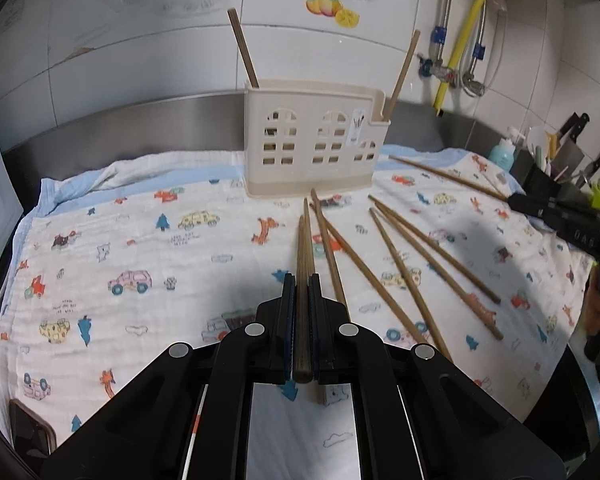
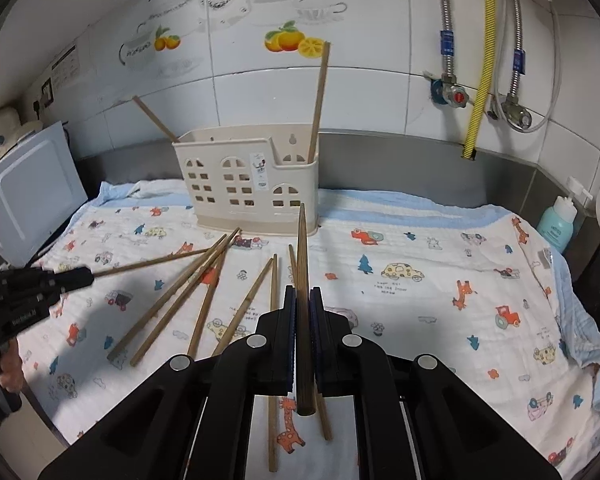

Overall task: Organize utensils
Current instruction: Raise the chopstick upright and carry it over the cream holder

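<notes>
Chopsticks are pinched in both grippers, the left gripper (image 1: 302, 280) and right gripper (image 2: 303, 292), each stick's length running along the fingers. Both tips aim at the cream holder (image 1: 314, 140) straight ahead.

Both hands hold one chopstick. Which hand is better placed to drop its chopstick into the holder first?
Probably right: the right gripper holds its chopstick with the tip almost at the holder; the left gripper's chopstick tip sits farther back.

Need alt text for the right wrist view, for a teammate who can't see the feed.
The right gripper is shut on one wooden chopstick, aimed toward a cream utensil holder that has two chopsticks standing in it. More loose chopsticks lie on a cartoon-print cloth; the left gripper holds another at far left.
</notes>
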Demonstrator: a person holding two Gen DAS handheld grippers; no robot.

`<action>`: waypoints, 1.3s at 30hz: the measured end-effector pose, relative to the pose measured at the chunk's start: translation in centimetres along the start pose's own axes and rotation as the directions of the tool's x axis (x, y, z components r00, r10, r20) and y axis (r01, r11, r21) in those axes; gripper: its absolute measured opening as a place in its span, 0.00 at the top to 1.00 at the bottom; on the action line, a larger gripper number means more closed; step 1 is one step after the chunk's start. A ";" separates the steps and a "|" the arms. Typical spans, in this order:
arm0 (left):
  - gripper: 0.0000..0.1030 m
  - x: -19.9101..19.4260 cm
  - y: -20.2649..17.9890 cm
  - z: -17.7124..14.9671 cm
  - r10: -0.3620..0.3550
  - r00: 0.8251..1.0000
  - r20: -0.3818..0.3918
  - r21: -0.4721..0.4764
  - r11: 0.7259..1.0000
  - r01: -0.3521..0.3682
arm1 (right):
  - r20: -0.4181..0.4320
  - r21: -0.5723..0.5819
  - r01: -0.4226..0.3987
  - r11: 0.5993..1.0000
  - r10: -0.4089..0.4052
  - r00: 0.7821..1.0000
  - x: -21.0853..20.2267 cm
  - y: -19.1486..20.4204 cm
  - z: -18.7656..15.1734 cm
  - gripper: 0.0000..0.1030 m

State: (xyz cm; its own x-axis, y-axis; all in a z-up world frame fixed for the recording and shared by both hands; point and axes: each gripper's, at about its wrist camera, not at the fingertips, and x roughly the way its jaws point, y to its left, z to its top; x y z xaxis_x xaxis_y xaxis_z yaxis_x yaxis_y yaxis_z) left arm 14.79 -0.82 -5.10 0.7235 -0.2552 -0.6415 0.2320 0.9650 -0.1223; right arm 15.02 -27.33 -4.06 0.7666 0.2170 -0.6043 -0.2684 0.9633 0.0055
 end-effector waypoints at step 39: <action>0.95 -0.3 -0.2 4.1 -0.017 0.999 0.047 0.031 0.999 0.015 | 0.008 0.000 -0.045 0.999 0.045 0.999 0.6 1.8 0.2 0.93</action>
State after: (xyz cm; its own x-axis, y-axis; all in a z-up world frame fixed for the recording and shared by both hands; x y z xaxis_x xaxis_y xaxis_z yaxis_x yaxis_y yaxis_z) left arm 17.17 -1.14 -1.79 0.7491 -0.2739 -0.6033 0.2628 0.9587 -0.1089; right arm 15.12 -25.43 -4.25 0.7584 0.2612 -0.5971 -0.3024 0.9526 0.0326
